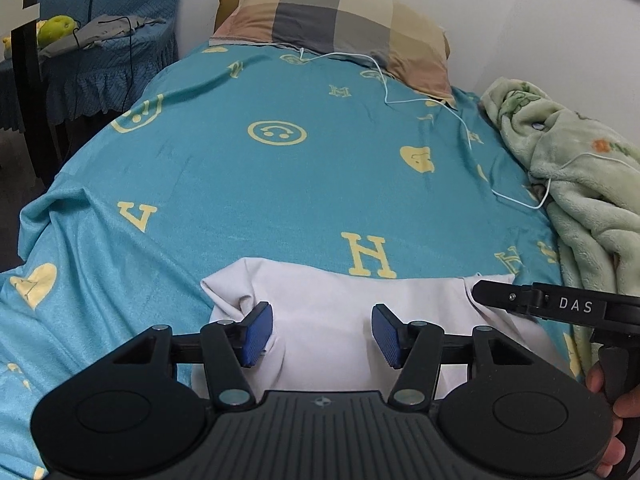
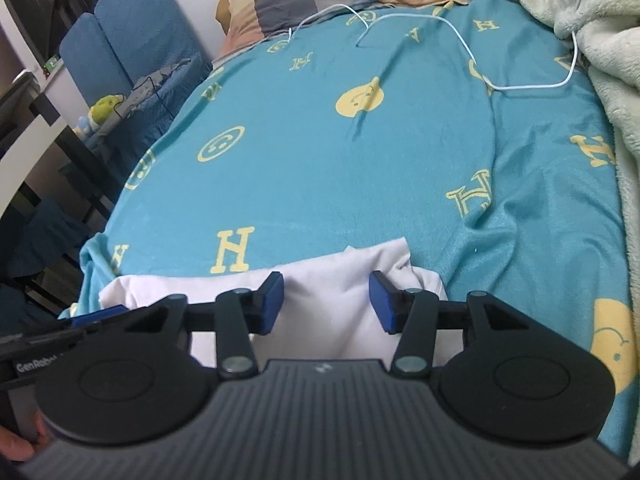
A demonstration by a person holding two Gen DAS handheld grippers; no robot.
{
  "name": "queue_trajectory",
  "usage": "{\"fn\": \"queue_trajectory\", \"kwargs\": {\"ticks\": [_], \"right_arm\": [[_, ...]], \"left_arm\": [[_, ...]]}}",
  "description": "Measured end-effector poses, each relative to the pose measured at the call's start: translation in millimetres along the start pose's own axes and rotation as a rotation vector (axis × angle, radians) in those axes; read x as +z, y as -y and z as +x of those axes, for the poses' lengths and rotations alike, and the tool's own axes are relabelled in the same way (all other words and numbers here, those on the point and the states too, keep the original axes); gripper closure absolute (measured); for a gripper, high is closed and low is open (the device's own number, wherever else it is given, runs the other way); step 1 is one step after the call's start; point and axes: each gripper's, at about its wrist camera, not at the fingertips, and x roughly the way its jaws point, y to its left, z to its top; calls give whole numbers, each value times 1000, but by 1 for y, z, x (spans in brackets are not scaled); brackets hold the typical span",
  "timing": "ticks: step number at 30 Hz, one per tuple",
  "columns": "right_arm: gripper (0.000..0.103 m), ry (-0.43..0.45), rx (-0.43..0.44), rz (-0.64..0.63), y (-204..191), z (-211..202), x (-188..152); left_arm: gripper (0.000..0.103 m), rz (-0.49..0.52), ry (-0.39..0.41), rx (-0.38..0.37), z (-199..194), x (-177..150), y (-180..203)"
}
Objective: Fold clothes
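A home bedroom: bed [image 1: 280,184], pillow [image 1: 340,20], blanket [image 1: 580,168].

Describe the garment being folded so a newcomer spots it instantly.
Start at the bed's teal sheet printed with yellow letters and smileys. At its near edge, under both open grippers, left and right, lies the white garment. It is the only plain white cloth; the fleece blanket is green.

White garment [image 1: 332,320]; teal sheet [image 1: 224,168], yellow letters; checked pillow [image 1: 332,16].
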Motion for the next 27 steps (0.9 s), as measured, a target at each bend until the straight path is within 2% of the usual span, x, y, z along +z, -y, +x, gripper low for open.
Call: {"fn": "queue_trajectory", "kwargs": {"ticks": [8, 15, 21, 27], "right_arm": [[52, 17, 18, -65, -18, -36, -13], [53, -67, -3, -70, -17, -13, -26], [54, -62, -4, -57, -16, -12, -26], [53, -34, -7, -50, -18, -39, -28]], "left_arm": [[43, 53, 14, -8, -23, -8, 15], [43, 80, -27, 25, -7, -17, 19], [43, 80, -22, 20, -10, -19, 18], [43, 85, -2, 14, -32, -22, 23]]}}
